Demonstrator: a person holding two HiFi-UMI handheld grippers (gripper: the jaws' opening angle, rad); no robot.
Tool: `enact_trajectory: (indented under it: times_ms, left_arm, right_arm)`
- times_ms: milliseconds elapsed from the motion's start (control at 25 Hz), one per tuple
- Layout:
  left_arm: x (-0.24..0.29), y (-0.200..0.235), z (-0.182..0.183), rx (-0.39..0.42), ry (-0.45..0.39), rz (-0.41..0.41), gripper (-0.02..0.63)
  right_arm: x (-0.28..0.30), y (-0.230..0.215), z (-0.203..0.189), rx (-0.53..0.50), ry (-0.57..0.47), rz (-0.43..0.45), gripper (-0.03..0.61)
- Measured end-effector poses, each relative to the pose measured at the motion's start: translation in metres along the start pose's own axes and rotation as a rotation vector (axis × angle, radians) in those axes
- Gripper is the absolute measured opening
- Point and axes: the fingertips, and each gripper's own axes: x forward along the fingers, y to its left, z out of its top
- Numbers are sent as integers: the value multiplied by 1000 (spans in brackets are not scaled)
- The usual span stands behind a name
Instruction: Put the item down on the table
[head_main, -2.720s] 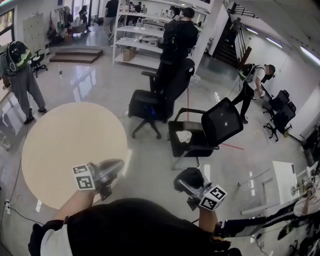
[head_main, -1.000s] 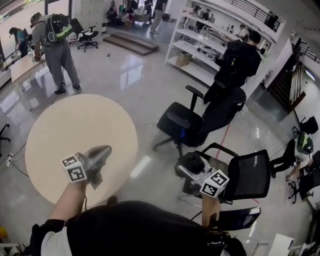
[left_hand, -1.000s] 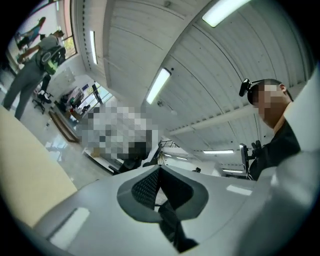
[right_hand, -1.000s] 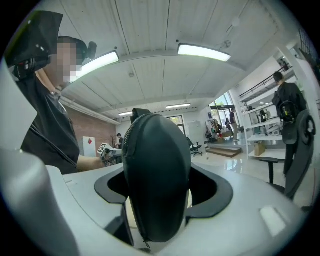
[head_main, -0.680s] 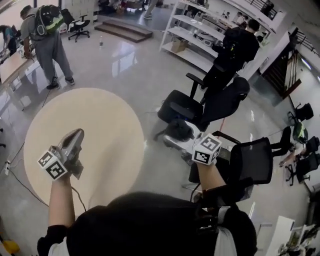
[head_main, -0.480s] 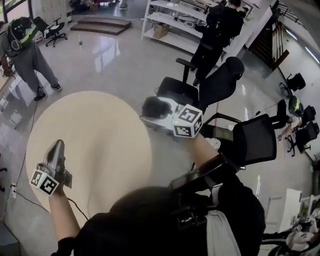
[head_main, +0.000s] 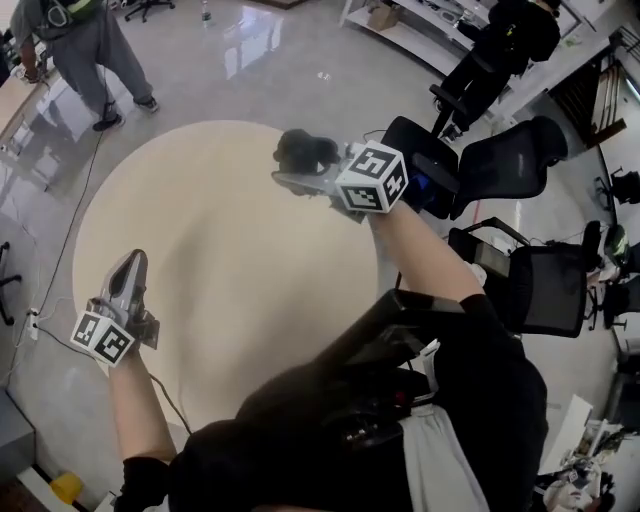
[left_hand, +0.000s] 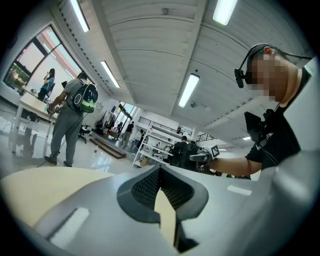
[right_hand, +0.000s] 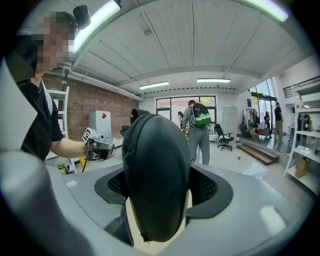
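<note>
At the lower left of the head view, the left gripper (head_main: 128, 270) hangs over the round beige table (head_main: 230, 290), with its jaws closed together and nothing between them. Higher, at the upper middle, the right gripper (head_main: 303, 178) grips a black zippered case (head_main: 305, 150) over the far part of the table. Beyond it stand black office chairs (head_main: 500, 160).

Glossy grey floor (head_main: 250, 70) is noted throughout. A person in grey with a green-trimmed backpack (head_main: 80, 40) is seen standing at upper left of the head view; a person in black (head_main: 510, 40) is seen at upper right, beside white shelving (head_main: 400, 25). Two black office chairs (head_main: 500, 165) (head_main: 545, 285) are recorded along the right. A dark cable (head_main: 75, 215) is trailed across the floor at left. A small yellow object (head_main: 65, 487) is seen at lower left. A brick wall (right_hand: 82, 117) and lit ceiling strips (right_hand: 213, 80) are recorded in the right gripper view.
</note>
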Motion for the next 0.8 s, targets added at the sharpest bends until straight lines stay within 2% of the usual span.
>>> enact_trajectory:
  times_ms: [120, 280, 560, 800]
  left_arm:
    - [-6, 25, -16, 1, 18, 26, -6]
    - [-21, 72, -8, -4, -7, 64, -6]
    - [-21, 151, -2, 27, -45, 83, -6]
    - [-33, 222, -14, 14, -95, 132, -6]
  right_arm:
    - [51, -2, -5, -31, 25, 49, 336]
    - [120, -1, 10, -73, 41, 110, 336]
    - [226, -15, 14, -114, 74, 136, 336]
    - [336, -10, -2, -201, 172, 178, 336]
